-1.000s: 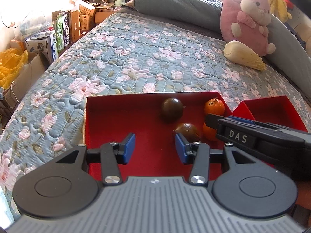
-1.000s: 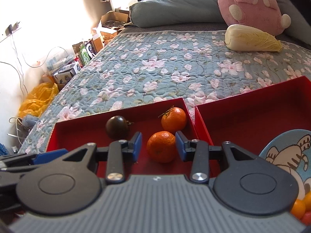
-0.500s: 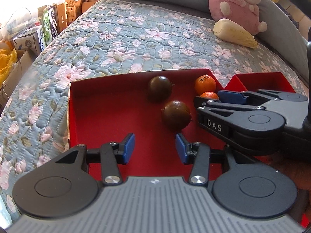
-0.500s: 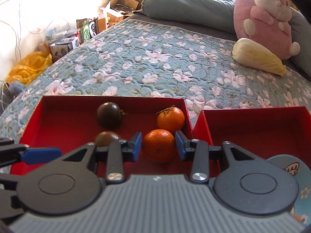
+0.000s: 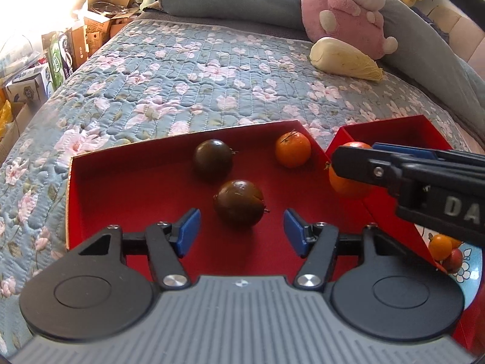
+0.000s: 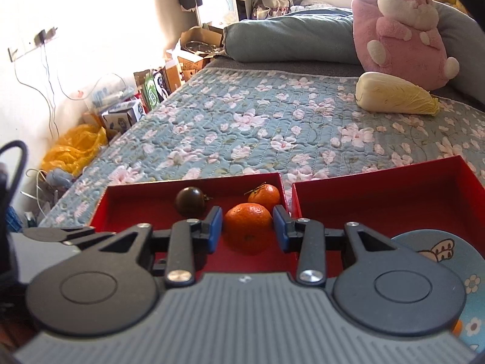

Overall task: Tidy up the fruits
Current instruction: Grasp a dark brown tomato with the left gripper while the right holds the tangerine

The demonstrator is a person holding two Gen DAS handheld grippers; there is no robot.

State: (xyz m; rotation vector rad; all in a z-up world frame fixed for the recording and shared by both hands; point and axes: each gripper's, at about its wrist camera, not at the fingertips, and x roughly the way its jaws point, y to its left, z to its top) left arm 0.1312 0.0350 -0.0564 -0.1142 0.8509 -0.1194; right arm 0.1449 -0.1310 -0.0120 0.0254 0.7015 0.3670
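Observation:
A red tray (image 5: 127, 188) on the bed holds two dark tomatoes (image 5: 238, 203) (image 5: 213, 159) and a tangerine (image 5: 292, 149). My left gripper (image 5: 239, 232) is open just before the nearer dark tomato. My right gripper (image 6: 248, 227) is shut on a second tangerine (image 6: 248, 227) and holds it above the tray's right end; it also shows in the left wrist view (image 5: 348, 182). A second red tray (image 6: 379, 203) stands to the right, empty where visible.
A blue patterned plate (image 6: 430, 251) with small orange and red fruits (image 5: 445, 250) sits at the near right. A cabbage (image 6: 394, 97) and pink plush toy (image 6: 403, 27) lie far back. Boxes and a yellow bag (image 6: 72, 151) are off the bed's left edge.
My right gripper has closed on the tangerine and lifted it up from the tray floor. My left gripper has opened wider and now faces the nearer dark tomato.

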